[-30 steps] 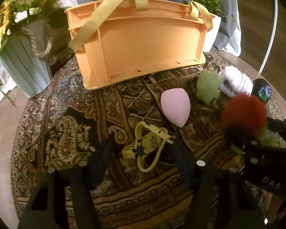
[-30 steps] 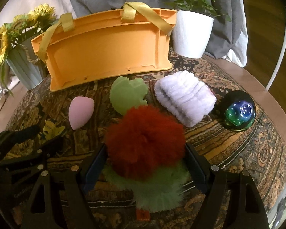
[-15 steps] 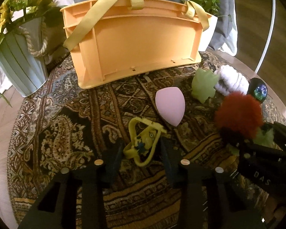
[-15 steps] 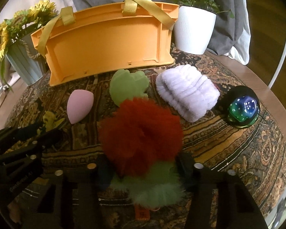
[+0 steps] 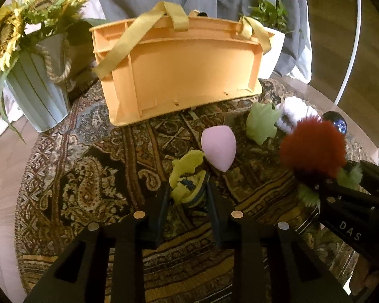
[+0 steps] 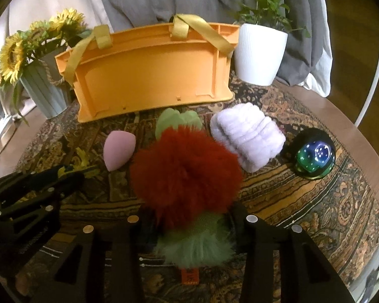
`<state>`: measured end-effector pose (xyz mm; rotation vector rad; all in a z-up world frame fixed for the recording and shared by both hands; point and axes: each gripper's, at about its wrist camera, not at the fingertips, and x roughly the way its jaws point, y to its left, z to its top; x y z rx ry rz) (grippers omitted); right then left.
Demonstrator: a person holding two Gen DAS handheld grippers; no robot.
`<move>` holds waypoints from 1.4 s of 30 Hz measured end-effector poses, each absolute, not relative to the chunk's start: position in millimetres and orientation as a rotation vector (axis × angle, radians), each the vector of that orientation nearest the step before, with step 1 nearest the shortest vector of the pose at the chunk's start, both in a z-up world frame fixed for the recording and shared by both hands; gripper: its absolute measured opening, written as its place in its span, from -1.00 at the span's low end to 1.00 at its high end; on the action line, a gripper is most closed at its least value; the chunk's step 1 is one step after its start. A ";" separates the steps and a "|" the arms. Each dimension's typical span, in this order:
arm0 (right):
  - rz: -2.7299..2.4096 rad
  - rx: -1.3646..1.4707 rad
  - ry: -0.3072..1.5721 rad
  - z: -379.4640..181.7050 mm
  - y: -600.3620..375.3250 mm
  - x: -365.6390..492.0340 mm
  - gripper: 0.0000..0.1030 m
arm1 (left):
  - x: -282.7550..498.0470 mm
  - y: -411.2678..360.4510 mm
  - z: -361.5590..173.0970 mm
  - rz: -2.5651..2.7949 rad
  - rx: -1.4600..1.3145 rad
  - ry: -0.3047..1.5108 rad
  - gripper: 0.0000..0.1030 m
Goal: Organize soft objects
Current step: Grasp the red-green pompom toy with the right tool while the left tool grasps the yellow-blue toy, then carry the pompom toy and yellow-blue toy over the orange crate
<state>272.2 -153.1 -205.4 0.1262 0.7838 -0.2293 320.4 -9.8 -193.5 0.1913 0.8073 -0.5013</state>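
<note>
My left gripper [image 5: 187,194] is shut on a small yellow rubber toy [image 5: 187,179], held just above the patterned cloth. My right gripper [image 6: 189,217] is shut on a fluffy red-and-green pom-pom [image 6: 187,171], also seen in the left wrist view [image 5: 313,149]. An orange basket [image 5: 179,70] with yellow straps stands behind; its inside is hidden. On the cloth lie a pink sponge [image 5: 218,147], a pale green soft shape [image 5: 261,122] and a white fuzzy roll [image 6: 247,139].
A sunflower pot [image 5: 35,93] stands at the back left and a white plant pot [image 6: 260,55] at the back right. A dark glittery ball [image 6: 314,154] lies at the right. The round table's edge [image 6: 348,128] curves near it.
Both grippers have closed: the left on the yellow toy, the right on the pom-pom. Both objects are now lifted slightly off the cloth.
</note>
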 end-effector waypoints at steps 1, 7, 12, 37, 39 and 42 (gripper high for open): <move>-0.228 0.127 0.782 -204.5 -153.2 272.0 -0.18 | 320.3 -9.9 -192.2 -0.501 0.191 0.804 -0.45; -0.227 0.129 0.765 -198.2 -154.0 271.2 -0.18 | 317.2 -9.8 -181.4 -0.497 0.181 0.770 -0.50; -0.227 0.129 0.752 -192.6 -153.1 270.2 -0.18 | 315.9 -9.3 -172.5 -0.500 0.173 0.744 -0.59; -0.201 0.137 0.594 -118.7 -150.4 263.2 -0.18 | 304.6 -2.7 -90.1 -0.496 0.095 0.582 -0.59; -0.186 0.137 0.578 -110.5 -152.6 264.4 -0.18 | 303.4 -3.8 -80.6 -0.484 0.085 0.563 -0.59; -0.164 0.128 0.552 -97.2 -155.3 266.9 -0.18 | 302.8 -5.6 -69.5 -0.463 0.065 0.541 -0.59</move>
